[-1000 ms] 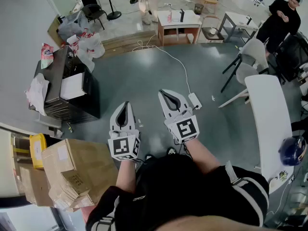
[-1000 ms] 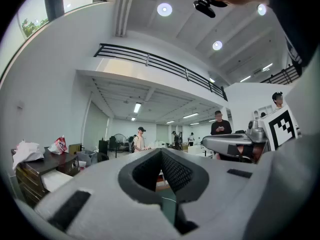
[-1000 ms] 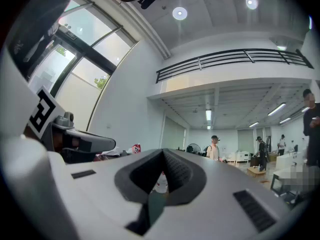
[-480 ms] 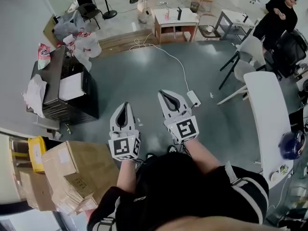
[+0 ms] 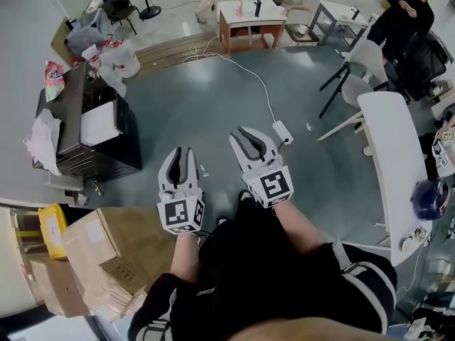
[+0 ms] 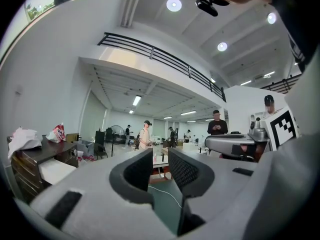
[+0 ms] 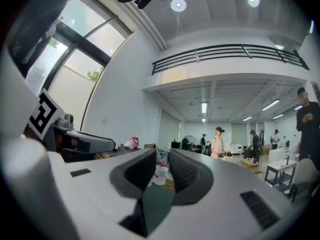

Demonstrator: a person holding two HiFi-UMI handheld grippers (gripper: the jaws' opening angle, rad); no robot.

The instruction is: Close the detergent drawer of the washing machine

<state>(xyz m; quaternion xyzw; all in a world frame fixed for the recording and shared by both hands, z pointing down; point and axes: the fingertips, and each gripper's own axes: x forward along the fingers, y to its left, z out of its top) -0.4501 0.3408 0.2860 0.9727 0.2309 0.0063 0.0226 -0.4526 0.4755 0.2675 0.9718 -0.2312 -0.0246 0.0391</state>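
No washing machine or detergent drawer shows in any view. In the head view my left gripper [image 5: 179, 152] and right gripper [image 5: 242, 131] are held side by side over the grey-green floor, pointing level out into the room. Both have just been opening. A narrow gap now shows between the jaws of each, and nothing is between them. The left gripper view looks through the left gripper [image 6: 161, 157] at distant people and tables. Past the right gripper [image 7: 162, 157] I see a white bucket and more of the hall.
A black cabinet [image 5: 85, 130] with papers stands at the left, with cardboard boxes [image 5: 106, 254] in front of it. A white cable runs to a power strip [image 5: 282, 131] just beyond the right gripper. A white table [image 5: 391, 169], chairs [image 5: 362, 91] and a standing person [image 5: 405, 13] are at the right.
Both pairs of jaws were shut in the earlier frames and now stand slightly apart. Both hands have drifted a little forward and lower, and the room has shifted in the head view.
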